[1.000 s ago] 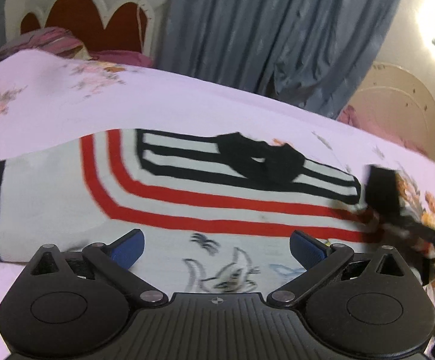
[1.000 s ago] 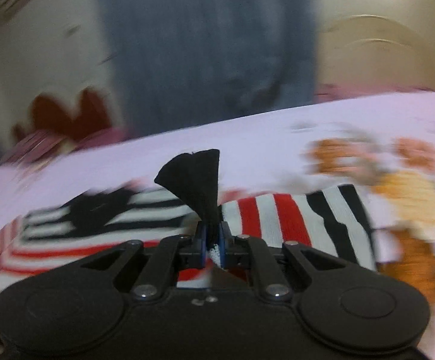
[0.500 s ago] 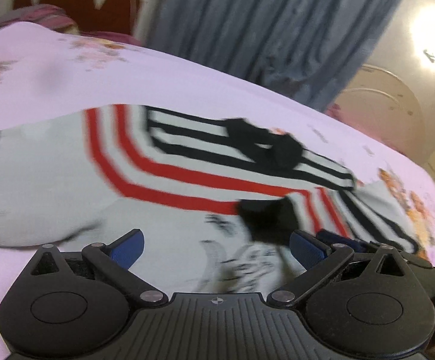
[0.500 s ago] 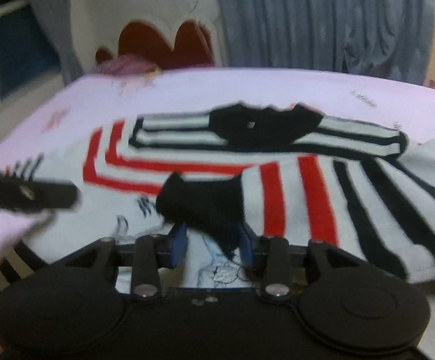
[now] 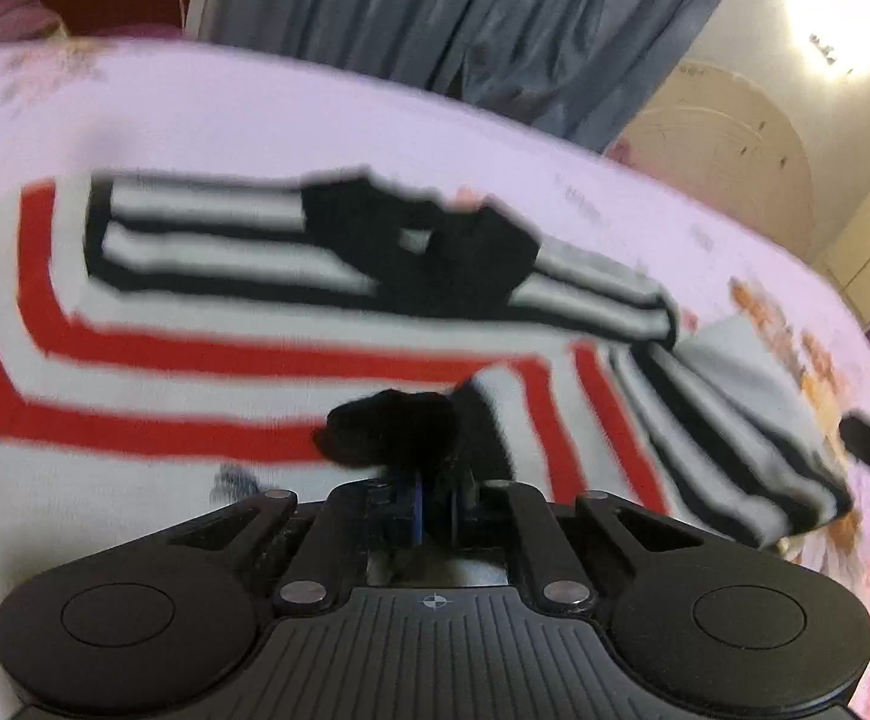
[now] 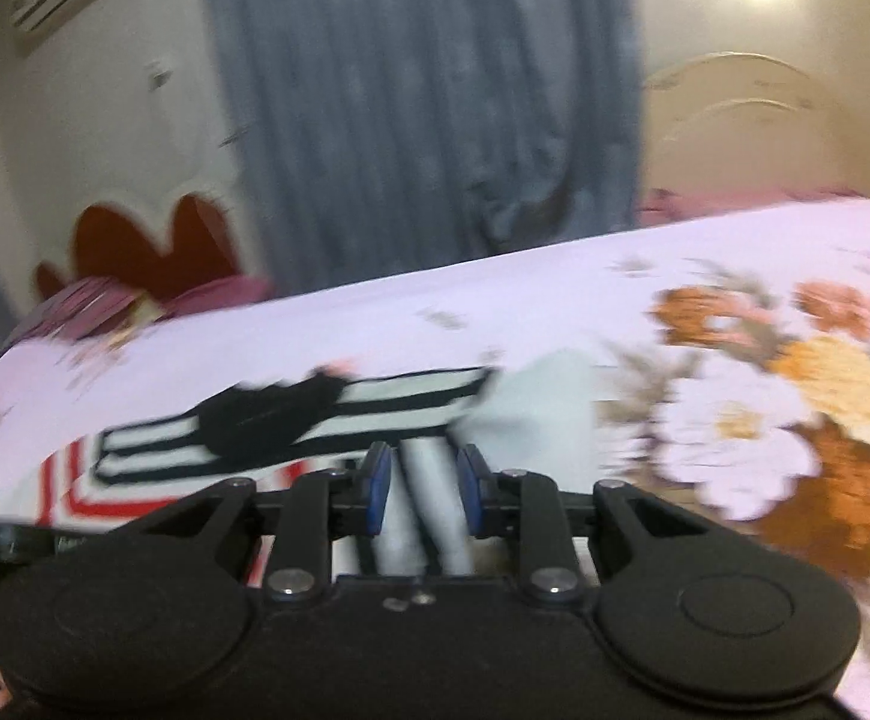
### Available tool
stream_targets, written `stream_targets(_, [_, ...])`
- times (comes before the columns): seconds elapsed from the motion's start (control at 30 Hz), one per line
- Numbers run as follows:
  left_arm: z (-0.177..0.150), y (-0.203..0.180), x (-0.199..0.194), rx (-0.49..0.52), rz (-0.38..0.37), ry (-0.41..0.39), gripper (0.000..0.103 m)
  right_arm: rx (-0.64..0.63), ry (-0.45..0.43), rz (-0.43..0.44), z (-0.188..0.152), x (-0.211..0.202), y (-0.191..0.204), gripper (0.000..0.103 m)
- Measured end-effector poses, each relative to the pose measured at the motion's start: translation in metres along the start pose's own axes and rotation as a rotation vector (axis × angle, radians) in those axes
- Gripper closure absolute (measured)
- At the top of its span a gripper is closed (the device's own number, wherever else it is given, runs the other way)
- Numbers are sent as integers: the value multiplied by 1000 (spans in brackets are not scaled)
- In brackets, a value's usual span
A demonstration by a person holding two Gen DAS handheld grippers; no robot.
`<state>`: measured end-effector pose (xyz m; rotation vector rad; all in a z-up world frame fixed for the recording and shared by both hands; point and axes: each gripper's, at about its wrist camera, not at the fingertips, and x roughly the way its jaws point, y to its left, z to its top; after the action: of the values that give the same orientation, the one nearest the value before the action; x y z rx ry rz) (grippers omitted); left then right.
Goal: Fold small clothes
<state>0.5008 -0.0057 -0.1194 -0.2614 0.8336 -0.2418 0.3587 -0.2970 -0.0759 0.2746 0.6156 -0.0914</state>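
Floral bedsheet (image 6: 495, 306), blue curtain (image 6: 423, 108)

You've got a white sweater (image 5: 207, 324) with red and black stripes, black cuff (image 5: 393, 432), lilac floral, likely orange-bloomed, bedsheet (image 6: 555, 300), grey-blue curtain (image 6: 423, 108).

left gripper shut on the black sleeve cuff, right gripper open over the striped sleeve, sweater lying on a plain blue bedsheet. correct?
Not the sheet: the right wrist view shows the bedsheet is pale lilac with floral print. The rest holds: left gripper shut on the black sleeve cuff, right gripper open over the striped sleeve.
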Motion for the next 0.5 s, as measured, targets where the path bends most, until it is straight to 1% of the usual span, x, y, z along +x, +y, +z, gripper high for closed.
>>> stream_targets(0.07, [8,2,-27,42,47,-100,96,39,4,-47,2,1,-19,80])
stream_targets(0.1, [10,6,-39,50,72,-135,96,55,3,-63,0,3,-26,80])
stream_targets(0.13, [11,12,-46,69,104,-152,96,70,6,-73,0,2,-33,80])
stream_targets(0.2, [8,24,-43,92,155,-122,96,96,37,-77,-4,8,-44,80])
stream_targets(0.3, [-1,32,-32,93,178,-74,96,108,89,-63,-15,18,-50,80])
stream_targets(0.4, [-12,33,-30,84,190,-67,96,91,139,-33,-28,24,-48,80])
stream_targets(0.43, [-15,36,-30,75,191,-63,96,69,173,-24,-32,29,-46,84])
stream_targets(0.5, [-20,39,-27,61,189,-50,96,18,272,-38,-42,46,-44,84])
